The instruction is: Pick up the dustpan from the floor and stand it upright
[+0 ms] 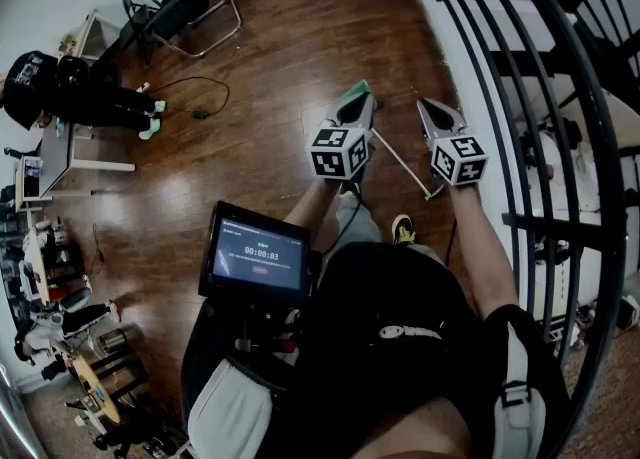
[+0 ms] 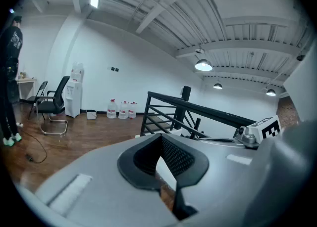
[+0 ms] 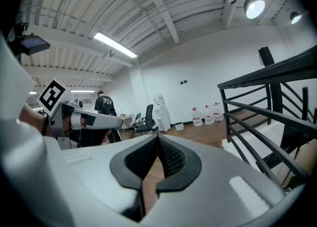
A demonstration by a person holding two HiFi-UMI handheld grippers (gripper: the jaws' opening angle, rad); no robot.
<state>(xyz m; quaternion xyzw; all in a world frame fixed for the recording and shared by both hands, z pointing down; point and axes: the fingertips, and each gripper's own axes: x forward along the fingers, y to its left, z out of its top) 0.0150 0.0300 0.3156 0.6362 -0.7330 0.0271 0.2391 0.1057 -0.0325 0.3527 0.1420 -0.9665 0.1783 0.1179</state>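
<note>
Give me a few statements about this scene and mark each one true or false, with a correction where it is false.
1. The left gripper is shut and empty. True.
2. The right gripper holds the dustpan. False: it is shut on nothing, and the dustpan lies on the floor.
3. The floor is grey tile. False: it is brown wood.
4. Water bottles stand by the white wall. True.

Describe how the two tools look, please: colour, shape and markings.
The left tool and right tool are light grey, smooth shells tapering to a point. Their pads are black with a fine grid texture. Each carries a white cube with black square markers.
</note>
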